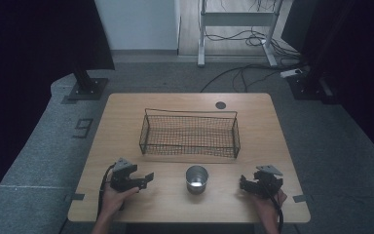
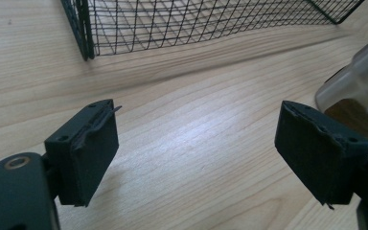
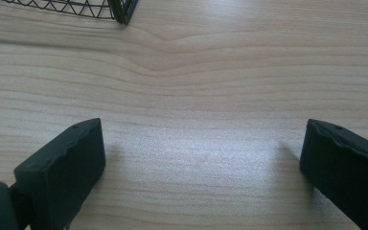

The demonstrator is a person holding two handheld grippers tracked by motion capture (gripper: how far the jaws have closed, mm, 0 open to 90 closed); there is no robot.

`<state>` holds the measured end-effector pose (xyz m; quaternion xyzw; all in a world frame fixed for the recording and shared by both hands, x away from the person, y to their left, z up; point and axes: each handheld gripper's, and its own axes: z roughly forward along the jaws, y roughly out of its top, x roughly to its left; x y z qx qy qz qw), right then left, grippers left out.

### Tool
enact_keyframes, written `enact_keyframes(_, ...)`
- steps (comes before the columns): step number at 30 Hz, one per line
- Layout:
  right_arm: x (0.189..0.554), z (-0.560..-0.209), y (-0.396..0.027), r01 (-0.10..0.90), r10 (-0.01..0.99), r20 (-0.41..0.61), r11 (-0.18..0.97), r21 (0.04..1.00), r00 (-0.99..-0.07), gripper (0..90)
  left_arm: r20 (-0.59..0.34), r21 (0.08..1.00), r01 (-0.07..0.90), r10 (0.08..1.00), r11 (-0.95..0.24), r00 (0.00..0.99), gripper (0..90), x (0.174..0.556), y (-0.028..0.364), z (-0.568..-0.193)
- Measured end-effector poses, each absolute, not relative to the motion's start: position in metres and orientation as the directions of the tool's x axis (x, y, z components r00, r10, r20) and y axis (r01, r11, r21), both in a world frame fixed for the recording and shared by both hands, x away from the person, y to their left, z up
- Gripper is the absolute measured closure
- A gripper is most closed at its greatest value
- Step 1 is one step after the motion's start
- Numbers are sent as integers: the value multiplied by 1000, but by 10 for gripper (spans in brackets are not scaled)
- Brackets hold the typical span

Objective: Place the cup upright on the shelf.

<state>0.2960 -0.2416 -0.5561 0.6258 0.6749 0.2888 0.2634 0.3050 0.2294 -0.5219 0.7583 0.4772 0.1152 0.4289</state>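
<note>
Two grippers, left (image 1: 147, 178) and right (image 1: 242, 184), rest wide open on the surface; I'd approach the metal cup (image 1: 196, 178) level, then lift toward the wire basket (image 1: 190, 147).

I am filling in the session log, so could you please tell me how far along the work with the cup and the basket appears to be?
Nothing looks done yet. The wire basket appears empty, and the metal cup stands upright on the table in front of it. Nothing is in hand: the left gripper and the right gripper sit either side of the cup, jaws open on bare wood. If the cup belongs in the basket, that whole move remains.
</note>
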Motion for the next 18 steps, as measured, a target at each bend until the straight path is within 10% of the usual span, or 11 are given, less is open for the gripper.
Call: enact_keyframes(18,295,-556,-242,694,996,9,52,718,-84,19,-265,804,580,794,-131,547,153,297,224,-502)
